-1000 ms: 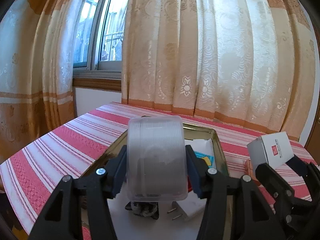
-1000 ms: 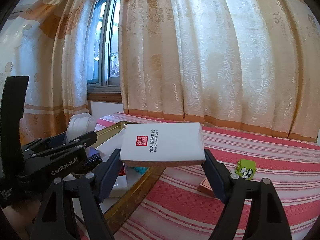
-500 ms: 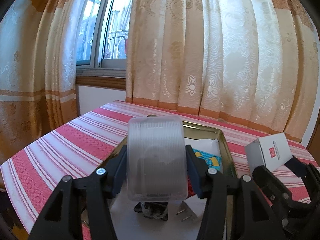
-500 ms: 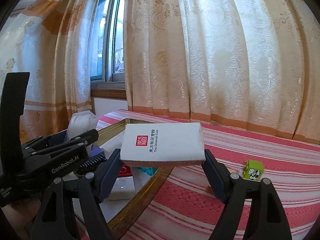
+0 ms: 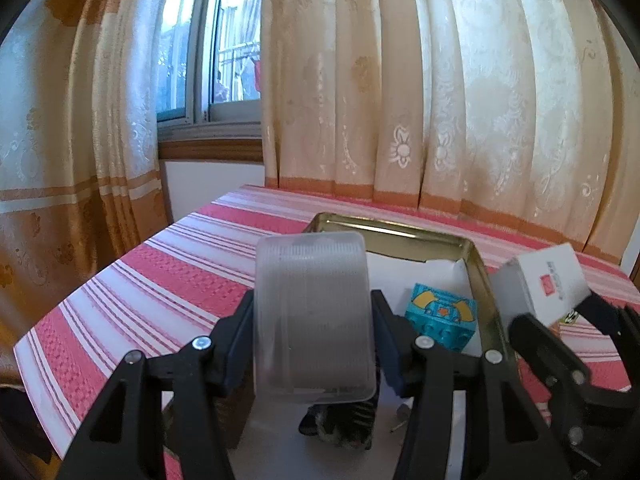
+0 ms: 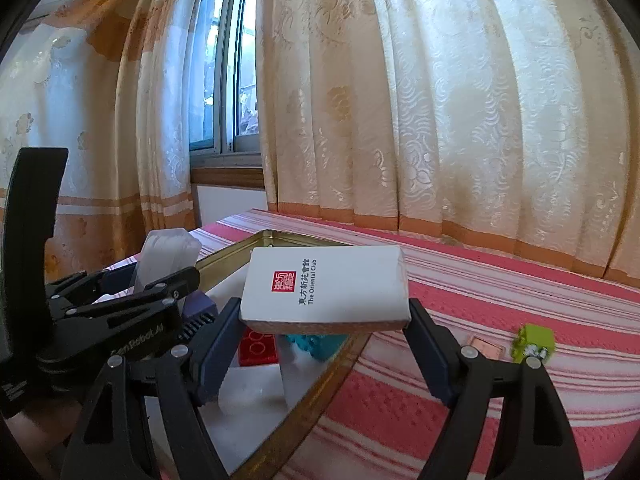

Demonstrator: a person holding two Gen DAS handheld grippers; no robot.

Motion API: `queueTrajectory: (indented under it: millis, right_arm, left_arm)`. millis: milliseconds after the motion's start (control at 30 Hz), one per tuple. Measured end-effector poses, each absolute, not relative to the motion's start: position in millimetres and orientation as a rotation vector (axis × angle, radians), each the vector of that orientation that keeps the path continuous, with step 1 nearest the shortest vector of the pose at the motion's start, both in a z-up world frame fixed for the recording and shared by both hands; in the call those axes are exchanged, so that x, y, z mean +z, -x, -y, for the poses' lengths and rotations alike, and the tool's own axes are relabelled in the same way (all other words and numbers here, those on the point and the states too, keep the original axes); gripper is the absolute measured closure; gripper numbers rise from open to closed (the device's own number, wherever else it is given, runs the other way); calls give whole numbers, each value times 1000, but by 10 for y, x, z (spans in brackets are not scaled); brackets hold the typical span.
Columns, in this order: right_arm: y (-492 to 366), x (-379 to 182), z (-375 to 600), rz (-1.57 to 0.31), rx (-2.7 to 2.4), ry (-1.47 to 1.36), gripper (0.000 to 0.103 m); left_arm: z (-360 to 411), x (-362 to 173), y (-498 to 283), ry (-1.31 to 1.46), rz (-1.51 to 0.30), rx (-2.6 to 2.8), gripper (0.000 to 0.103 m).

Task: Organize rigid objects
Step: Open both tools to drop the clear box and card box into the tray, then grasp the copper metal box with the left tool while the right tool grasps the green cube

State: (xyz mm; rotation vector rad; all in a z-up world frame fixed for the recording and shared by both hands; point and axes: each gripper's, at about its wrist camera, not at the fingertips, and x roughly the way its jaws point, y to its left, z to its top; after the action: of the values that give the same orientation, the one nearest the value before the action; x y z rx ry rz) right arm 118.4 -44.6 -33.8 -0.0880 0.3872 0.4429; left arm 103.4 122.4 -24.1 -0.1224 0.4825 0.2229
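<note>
My left gripper [image 5: 314, 328] is shut on a ribbed translucent plastic box [image 5: 312, 312], held above the gold metal tray [image 5: 472, 248]. My right gripper [image 6: 324, 320] is shut on a white card box with a red seal [image 6: 326, 288], held over the tray's right rim [image 6: 320, 392]; this box also shows at the right of the left wrist view [image 5: 544, 284]. In the tray lie a teal toy block [image 5: 442, 320], a red block [image 6: 258, 348] and a dark object [image 5: 344, 424] on white paper.
The table has a red and white striped cloth [image 6: 500, 312]. On it, right of the tray, lie a lime green toy cube [image 6: 534, 342] and a small copper-coloured flat piece [image 6: 484, 346]. Curtains and a window stand behind the table.
Both grippers have lifted slightly with their boxes still held; more of the tray's inside and the teal block has come into view.
</note>
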Motion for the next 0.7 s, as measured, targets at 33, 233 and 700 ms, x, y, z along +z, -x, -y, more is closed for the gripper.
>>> queueTrajectory:
  millis: [33, 233, 700]
  right_arm:
    - [-1246, -350, 414, -405, 455, 87, 22]
    - [-1544, -439, 288, -520, 528, 46, 22]
    - [-1394, -408, 782, -540, 503, 16, 16]
  left_arm:
    - [-1233, -234, -1060, 116, -494, 221, 49]
    - [-1287, -193, -1165, 95, -526, 226, 47]
    - [-909, 11, -943, 74, -446, 195, 5]
